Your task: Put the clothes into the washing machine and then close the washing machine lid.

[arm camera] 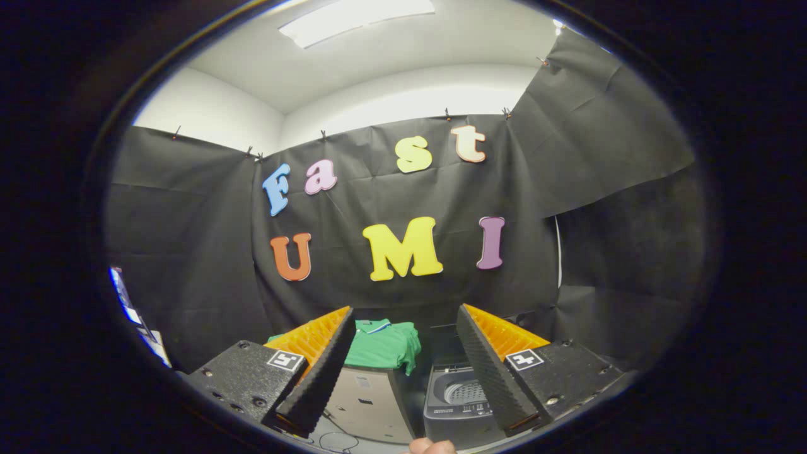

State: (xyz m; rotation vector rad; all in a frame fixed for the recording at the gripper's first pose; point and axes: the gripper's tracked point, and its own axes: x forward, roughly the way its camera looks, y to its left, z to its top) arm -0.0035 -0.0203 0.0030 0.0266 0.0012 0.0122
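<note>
In the gripper view, the gripper (403, 369) hangs with fingers spread wide, holding nothing. Beyond them, a folded green shirt (383, 345) lies on top of a pale box (369, 403), beside the washing machine (455, 403), whose lid stands open. The shirt looks soft and light; pinching a bunched fold near its near edge should lift it.

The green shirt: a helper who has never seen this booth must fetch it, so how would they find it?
Start at the black cloth wall. Before it stands a pale box beside the open washing machine. The green shirt lies folded on that box, beyond the open gripper, the one bright green thing.
</note>
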